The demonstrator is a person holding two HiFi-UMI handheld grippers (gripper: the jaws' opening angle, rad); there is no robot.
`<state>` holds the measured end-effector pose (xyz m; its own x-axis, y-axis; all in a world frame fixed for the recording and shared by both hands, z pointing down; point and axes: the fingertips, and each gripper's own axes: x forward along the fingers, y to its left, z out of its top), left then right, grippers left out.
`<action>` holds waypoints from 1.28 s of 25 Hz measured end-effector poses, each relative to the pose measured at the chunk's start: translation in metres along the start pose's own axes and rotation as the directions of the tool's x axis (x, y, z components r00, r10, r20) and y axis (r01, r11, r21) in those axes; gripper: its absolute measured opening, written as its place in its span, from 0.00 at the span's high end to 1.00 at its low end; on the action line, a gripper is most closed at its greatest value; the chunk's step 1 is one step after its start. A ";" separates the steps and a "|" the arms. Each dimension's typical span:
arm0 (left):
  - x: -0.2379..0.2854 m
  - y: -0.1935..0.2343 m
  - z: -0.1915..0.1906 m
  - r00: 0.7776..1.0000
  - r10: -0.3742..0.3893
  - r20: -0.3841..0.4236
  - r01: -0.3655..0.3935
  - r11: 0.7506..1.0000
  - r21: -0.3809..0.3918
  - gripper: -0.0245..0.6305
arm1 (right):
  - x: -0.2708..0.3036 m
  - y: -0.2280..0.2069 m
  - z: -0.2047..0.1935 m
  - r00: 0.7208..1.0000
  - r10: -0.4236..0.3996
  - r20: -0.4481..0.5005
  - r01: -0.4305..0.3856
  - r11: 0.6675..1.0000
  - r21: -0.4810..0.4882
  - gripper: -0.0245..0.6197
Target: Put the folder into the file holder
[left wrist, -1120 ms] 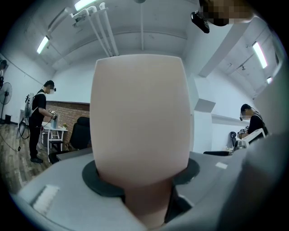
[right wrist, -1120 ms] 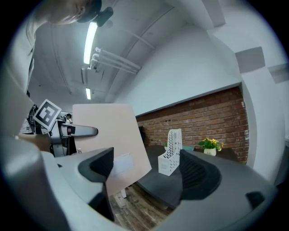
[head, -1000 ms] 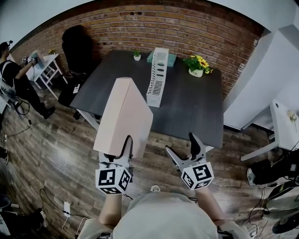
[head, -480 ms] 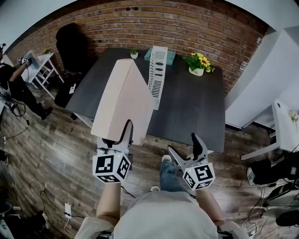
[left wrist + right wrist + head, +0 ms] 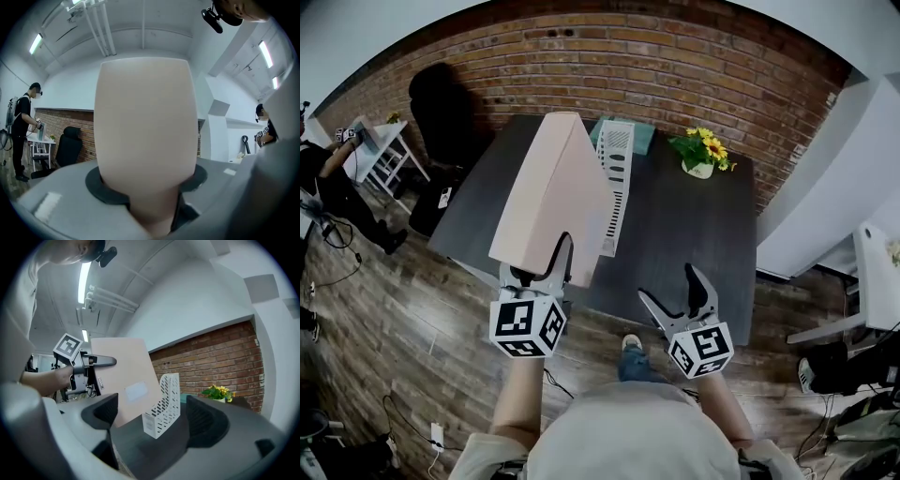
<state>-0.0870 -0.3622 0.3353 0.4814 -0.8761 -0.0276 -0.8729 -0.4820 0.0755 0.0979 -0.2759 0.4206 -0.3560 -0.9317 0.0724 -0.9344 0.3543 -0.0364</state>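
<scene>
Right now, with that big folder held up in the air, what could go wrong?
The left gripper grips the pink folder only near its bottom edge, so it might tilt or slip. The white file holder stands free and narrow, and the open right gripper is not steadying it; a misaimed folder might tip it.

We list one dark table (image 5: 694, 234), mid-frame. On it: white file holder (image 5: 617, 183), upright; teal box (image 5: 643, 136) behind; potted yellow flowers (image 5: 701, 155), upper right.
</scene>
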 end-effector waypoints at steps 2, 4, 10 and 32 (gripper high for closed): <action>0.017 0.000 0.001 1.000 0.002 -0.004 -0.002 1.000 0.008 0.56 | 0.012 -0.012 0.004 1.000 0.005 0.004 -0.005 1.000 -0.001 0.30; 0.033 0.001 0.001 1.000 0.003 -0.009 -0.003 1.000 0.010 0.56 | 0.023 -0.022 0.006 1.000 0.010 0.004 -0.010 1.000 0.002 0.30; 0.074 0.001 -0.001 1.000 -0.002 -0.031 0.003 1.000 0.029 0.56 | 0.050 -0.045 0.003 1.000 0.027 -0.014 -0.027 1.000 0.014 0.30; 0.179 -0.007 -0.013 0.999 0.012 -0.047 -0.010 0.999 0.052 0.56 | 0.114 -0.104 -0.013 0.995 0.080 -0.057 -0.078 0.996 0.036 0.30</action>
<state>0.0069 -0.5156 0.3428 0.4737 -0.8805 0.0202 -0.8806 -0.4732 0.0237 0.1542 -0.4177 0.4457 -0.4294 -0.8943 0.1258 -0.9030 0.4227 -0.0776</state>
